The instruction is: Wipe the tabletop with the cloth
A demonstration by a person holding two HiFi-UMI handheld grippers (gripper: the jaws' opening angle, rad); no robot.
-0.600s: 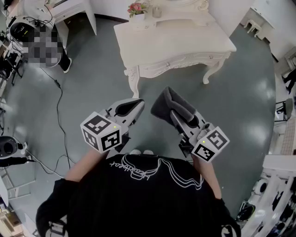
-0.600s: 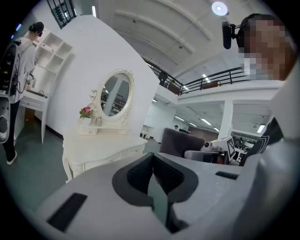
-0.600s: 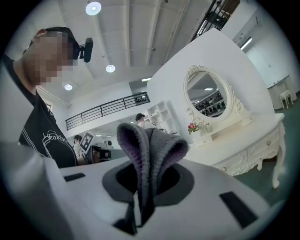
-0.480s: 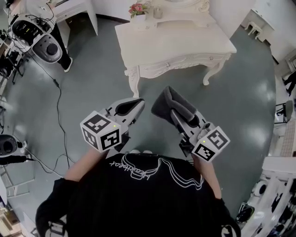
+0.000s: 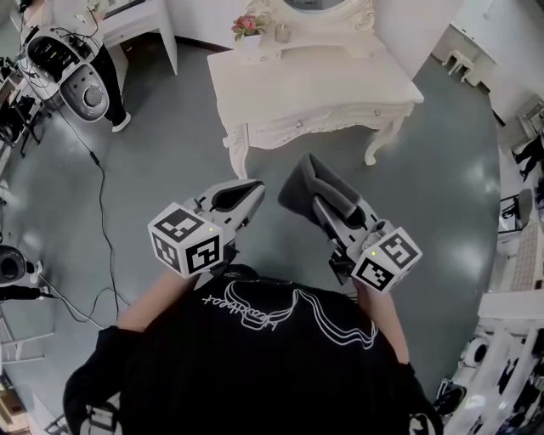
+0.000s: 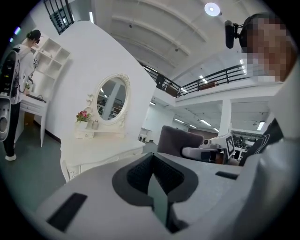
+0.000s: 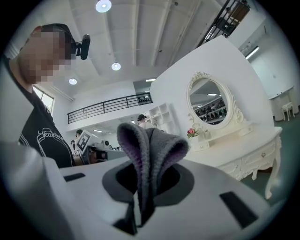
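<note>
Dressing table (image 5: pixel 340 85) stands ahead, white, curved front edge toward the person, carved legs at the corners

Cloth (image 5: pixel 308 189): grey, folded, off the table, in the air over the floor (image 5: pixel 170 144) short of the table's front edge. Right gripper (image 5: pixel 327 208) pinches it; the right gripper view shows the fold standing up from between the 2 jaws, which press on its lower part

Left gripper (image 5: pixel 247 192): jaws pressed together with nothing in them, level with the right gripper and beside it, also short of the table's front edge

Back edge of the table: oval mirror (image 5: pixel 316 5), with pink flowers (image 5: pixel 246 24) at its left end

Room: a strip of grey floor lies between the grippers and the table's front edge. Left of the table a black cable (image 5: pixel 104 195) trails over the floor. Right of the table the floor runs on toward white furniture (image 5: pixel 463 51)
</note>
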